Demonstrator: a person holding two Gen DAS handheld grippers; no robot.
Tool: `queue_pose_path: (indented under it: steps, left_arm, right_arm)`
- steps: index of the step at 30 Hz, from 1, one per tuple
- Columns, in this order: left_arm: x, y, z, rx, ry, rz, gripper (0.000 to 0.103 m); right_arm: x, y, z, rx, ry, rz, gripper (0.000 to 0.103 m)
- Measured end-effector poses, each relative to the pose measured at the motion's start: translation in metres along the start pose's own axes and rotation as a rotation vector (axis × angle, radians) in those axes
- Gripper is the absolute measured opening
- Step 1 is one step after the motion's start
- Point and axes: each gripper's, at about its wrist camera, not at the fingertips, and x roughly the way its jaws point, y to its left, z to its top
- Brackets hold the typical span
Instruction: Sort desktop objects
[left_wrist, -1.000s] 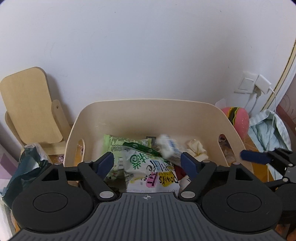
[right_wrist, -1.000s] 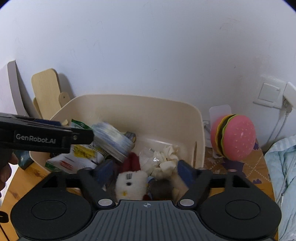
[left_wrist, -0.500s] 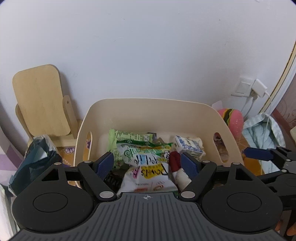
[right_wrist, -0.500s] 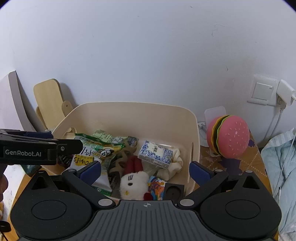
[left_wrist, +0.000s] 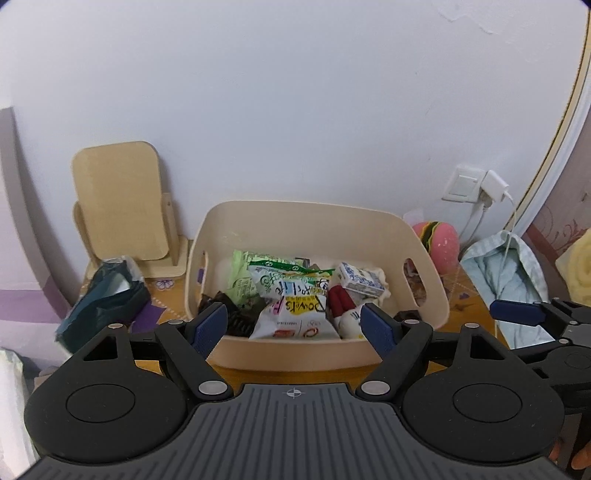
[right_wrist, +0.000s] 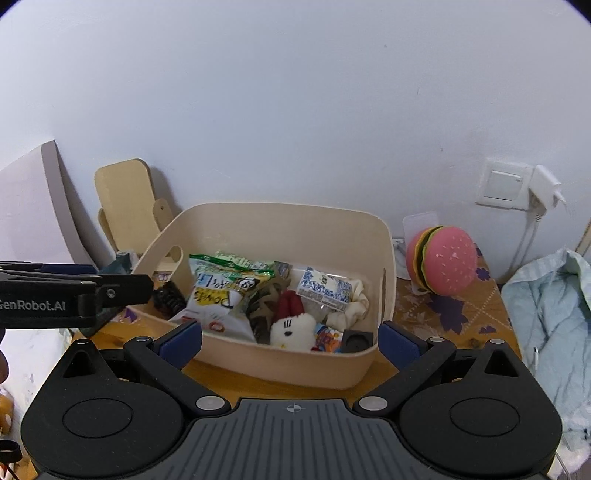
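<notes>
With both the left gripper (left_wrist: 293, 326) and right gripper (right_wrist: 290, 341) spread and empty, the filled cream plastic bin (right_wrist: 295, 363) on the wooden table (right_wrist: 443, 314) suggests calmly checking for leftover items.

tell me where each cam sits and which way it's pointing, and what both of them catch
Left wrist: sits on the left gripper, tilted down over its open, empty fingers at the beige bin by the wall; the right gripper pokes in at the right edge.
Right wrist: sits on the right gripper, tilted down at the same beige bin, fingers wide and empty; the left gripper crosses the left edge.
Shared: the bin, its blue-and-white carton, the burger toy, the wooden stand.
</notes>
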Motion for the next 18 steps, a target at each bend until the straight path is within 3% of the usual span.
queue_pose_path:
  steps: [18]
  left_arm:
    - [-0.132,0.005,-0.064,0.068,-0.042,0.006,0.081]
  right_arm:
    - [-0.122,0.048,-0.046,-0.028,-0.036,-0.046,0.103]
